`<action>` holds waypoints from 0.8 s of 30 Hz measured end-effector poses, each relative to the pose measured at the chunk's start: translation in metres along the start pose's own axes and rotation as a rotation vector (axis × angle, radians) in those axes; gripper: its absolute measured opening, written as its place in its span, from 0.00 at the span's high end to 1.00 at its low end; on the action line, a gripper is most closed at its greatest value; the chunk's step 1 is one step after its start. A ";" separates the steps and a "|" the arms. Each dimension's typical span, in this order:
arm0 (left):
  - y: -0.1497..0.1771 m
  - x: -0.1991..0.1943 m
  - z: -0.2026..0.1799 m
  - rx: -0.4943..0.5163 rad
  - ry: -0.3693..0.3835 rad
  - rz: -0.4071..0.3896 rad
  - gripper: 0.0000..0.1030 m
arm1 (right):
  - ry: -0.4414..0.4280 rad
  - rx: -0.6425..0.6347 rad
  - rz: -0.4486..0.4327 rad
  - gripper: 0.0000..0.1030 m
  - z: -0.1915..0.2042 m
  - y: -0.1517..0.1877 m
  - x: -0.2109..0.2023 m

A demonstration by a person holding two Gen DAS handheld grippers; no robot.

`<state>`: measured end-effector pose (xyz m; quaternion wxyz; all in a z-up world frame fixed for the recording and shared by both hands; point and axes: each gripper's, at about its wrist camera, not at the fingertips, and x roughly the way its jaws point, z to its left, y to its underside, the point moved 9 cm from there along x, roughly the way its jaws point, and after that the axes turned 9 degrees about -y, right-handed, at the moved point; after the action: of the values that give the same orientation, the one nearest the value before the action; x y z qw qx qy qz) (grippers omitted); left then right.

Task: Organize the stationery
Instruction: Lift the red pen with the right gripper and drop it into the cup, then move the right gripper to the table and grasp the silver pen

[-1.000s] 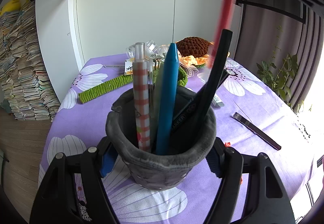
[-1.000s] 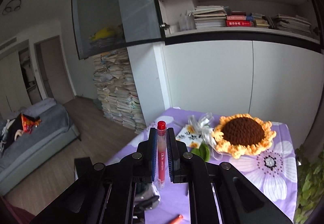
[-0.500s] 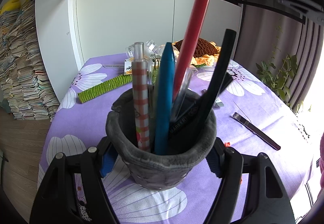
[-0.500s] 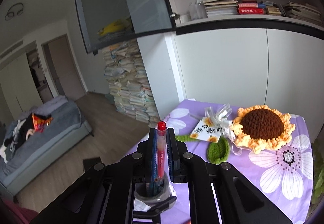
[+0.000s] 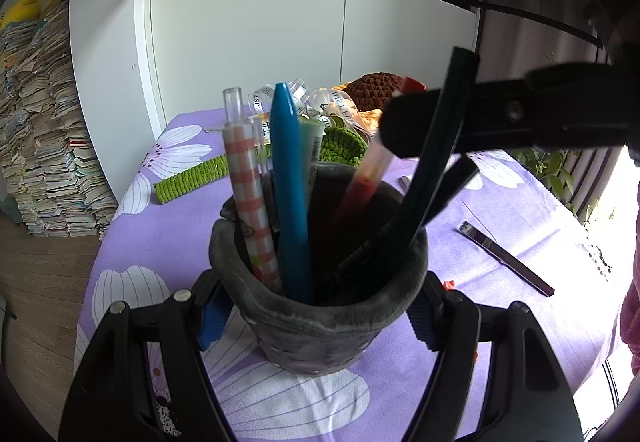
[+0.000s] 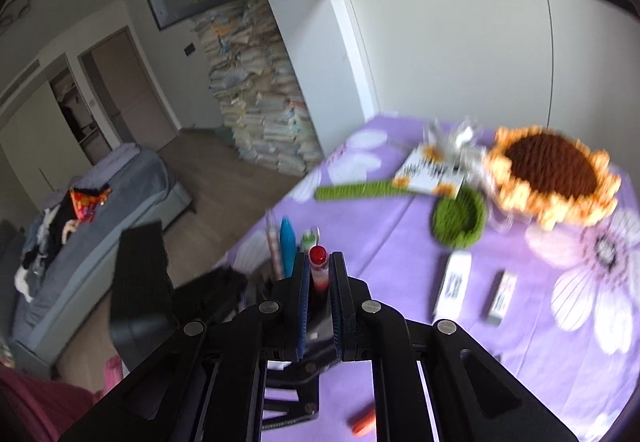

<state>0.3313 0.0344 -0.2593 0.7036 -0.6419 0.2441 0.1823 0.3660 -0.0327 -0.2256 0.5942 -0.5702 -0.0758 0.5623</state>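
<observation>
While the left gripper (image 5: 316, 306) clamps the grey pen holder (image 5: 318, 298) on the desk (image 5: 500, 210), the right gripper (image 6: 319, 284), jaws pinching a red pen (image 5: 366, 182), lowers it inside; releasing cleanly likely comes next.

Left wrist view: you look along the left tongs (image 5: 316, 318) from just behind the grey pen holder (image 5: 320, 326), very near, angled down across the counter (image 5: 520, 210) toward its far edge and the white cabinets (image 5: 248, 42). Right wrist view: you look from higher up, down along the right tongs (image 6: 320, 298), toward the counter's far left corner and the bed (image 6: 100, 210). Both views share the pen holder, the red pen (image 5: 366, 182), the crochet sunflower (image 6: 556, 170) and the paper stack (image 5: 40, 122).
</observation>
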 end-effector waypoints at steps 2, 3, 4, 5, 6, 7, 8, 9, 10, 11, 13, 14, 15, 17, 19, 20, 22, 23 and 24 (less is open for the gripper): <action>0.000 0.000 0.000 -0.001 0.000 0.000 0.30 | -0.040 0.042 -0.016 0.88 -0.003 0.003 -0.005; 0.000 -0.001 0.000 -0.003 0.001 0.000 0.30 | -0.052 0.057 -0.021 0.87 -0.005 0.004 -0.009; 0.000 -0.001 0.000 -0.005 0.003 0.000 0.30 | -0.050 0.072 -0.039 0.83 -0.008 0.004 -0.017; 0.000 -0.001 0.000 -0.006 0.003 0.001 0.29 | -0.038 0.077 -0.056 0.75 -0.011 0.004 -0.025; 0.000 0.000 0.000 -0.006 0.003 0.002 0.29 | -0.016 0.082 -0.080 0.69 -0.016 0.003 -0.035; 0.000 0.000 0.000 -0.005 0.002 0.002 0.29 | 0.001 0.090 -0.102 0.56 -0.021 0.002 -0.044; 0.000 0.000 0.000 -0.003 0.001 0.002 0.29 | 0.016 0.100 -0.124 0.48 -0.027 0.001 -0.053; 0.000 0.000 0.000 -0.003 0.000 0.001 0.29 | 0.039 0.112 -0.156 0.47 -0.034 0.001 -0.065; 0.000 0.000 0.000 -0.003 0.000 0.002 0.29 | 0.059 0.117 -0.169 0.47 -0.039 0.000 -0.071; 0.000 0.000 0.001 -0.003 0.000 0.002 0.29 | 0.103 0.117 -0.166 0.47 -0.048 0.002 -0.076; 0.000 0.000 0.001 -0.004 0.001 0.002 0.29 | 0.231 0.104 -0.082 0.47 -0.069 0.015 -0.074; 0.000 0.000 0.001 -0.004 0.000 0.002 0.29 | 0.280 0.105 -0.030 0.47 -0.080 0.024 -0.069; 0.000 0.000 0.001 -0.004 0.000 0.002 0.29 | 0.313 0.114 0.017 0.47 -0.090 0.033 -0.063; 0.000 0.000 0.002 -0.005 0.001 0.002 0.29 | 0.337 0.169 0.109 0.47 -0.111 0.056 -0.046; 0.000 0.000 0.001 -0.004 0.000 0.002 0.29 | 0.323 0.212 0.163 0.47 -0.123 0.074 -0.032; 0.000 0.000 0.001 -0.002 -0.001 0.002 0.29 | 0.322 0.214 0.175 0.47 -0.125 0.078 -0.028; 0.000 0.000 0.002 -0.001 -0.002 0.003 0.29 | 0.344 0.195 0.202 0.48 -0.130 0.082 -0.020; 0.000 0.001 0.002 -0.003 -0.001 0.006 0.29 | 0.357 0.183 0.213 0.48 -0.131 0.082 -0.017; 0.000 0.002 0.003 -0.005 0.002 0.009 0.29 | 0.368 0.174 0.224 0.48 -0.131 0.083 -0.014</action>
<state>0.3326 0.0371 -0.2604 0.7010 -0.6427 0.2473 0.1856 0.4089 -0.1444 -0.3259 0.5788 -0.6146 0.1460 0.5157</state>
